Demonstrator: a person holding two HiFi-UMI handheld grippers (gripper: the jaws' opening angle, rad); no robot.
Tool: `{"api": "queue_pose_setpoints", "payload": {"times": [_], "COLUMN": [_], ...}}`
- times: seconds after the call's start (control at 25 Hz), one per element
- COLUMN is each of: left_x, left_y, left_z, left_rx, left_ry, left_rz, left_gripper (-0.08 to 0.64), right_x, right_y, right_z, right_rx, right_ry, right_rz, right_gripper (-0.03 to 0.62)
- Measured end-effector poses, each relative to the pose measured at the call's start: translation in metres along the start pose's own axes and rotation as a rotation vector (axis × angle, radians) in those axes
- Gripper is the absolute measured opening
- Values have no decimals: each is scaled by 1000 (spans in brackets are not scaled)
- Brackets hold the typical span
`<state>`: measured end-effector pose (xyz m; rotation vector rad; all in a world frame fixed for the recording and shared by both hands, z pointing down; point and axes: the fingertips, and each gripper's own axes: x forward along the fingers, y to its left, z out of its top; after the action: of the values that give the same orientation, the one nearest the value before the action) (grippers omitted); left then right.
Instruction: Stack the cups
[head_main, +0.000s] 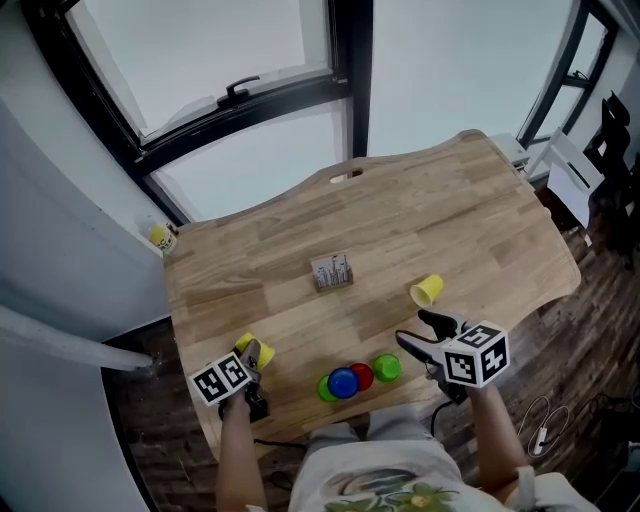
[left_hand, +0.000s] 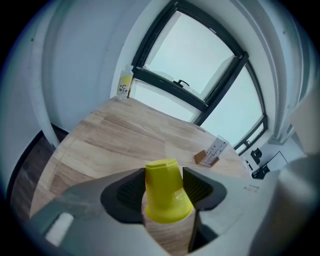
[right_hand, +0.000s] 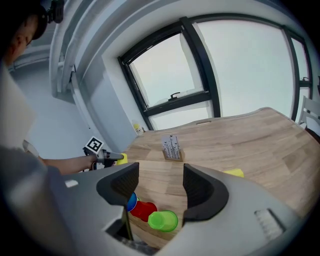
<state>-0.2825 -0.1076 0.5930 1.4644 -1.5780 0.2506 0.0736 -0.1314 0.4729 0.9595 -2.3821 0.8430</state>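
My left gripper (head_main: 250, 358) at the table's front left corner is shut on a yellow cup (left_hand: 163, 196), which stands upside down between the pads, just above the wood. A second yellow cup (head_main: 427, 290) lies on its side at the right. Along the front edge lie a green cup (head_main: 387, 367), a red cup (head_main: 362, 376), a blue cup (head_main: 343, 381) and another green one (head_main: 325, 389), close together. My right gripper (head_main: 414, 328) hovers open to the right of that group with nothing between its jaws. In the right gripper view the green cup (right_hand: 162, 220) lies below the jaws.
A small wooden card holder (head_main: 332, 271) stands mid-table. A small bottle (head_main: 160, 236) sits on the sill beyond the table's left corner. The wooden table (head_main: 450, 210) ends near the window frame (head_main: 240, 100). Cables lie on the floor (head_main: 560, 400) at the right.
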Motion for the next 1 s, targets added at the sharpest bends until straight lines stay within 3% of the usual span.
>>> {"api": "queue_pose_setpoints", "payload": {"times": [0.24,0.48,0.72,1.0], "left_x": [-35,-58,-63,-68], "left_y": [-27,-43,-52,-64], "left_z": [1,0,-9,-9], "left_rx": [132,242,244,249], "left_ry": [-133,-210,-232,-258], "left_rz": [-10,44,76,132], "left_gripper": [244,242,242,241], "right_x": [-4,2,2,13], "right_y": [-33,-77,-132,-184], "right_z": [-1,-14,-23,-36], "right_rx": [72,282,470,760], "right_ry": [7,28,-10,-52], "right_rz": [-57,-84,-163,-170], "right_gripper": [281,281,282,282]}}
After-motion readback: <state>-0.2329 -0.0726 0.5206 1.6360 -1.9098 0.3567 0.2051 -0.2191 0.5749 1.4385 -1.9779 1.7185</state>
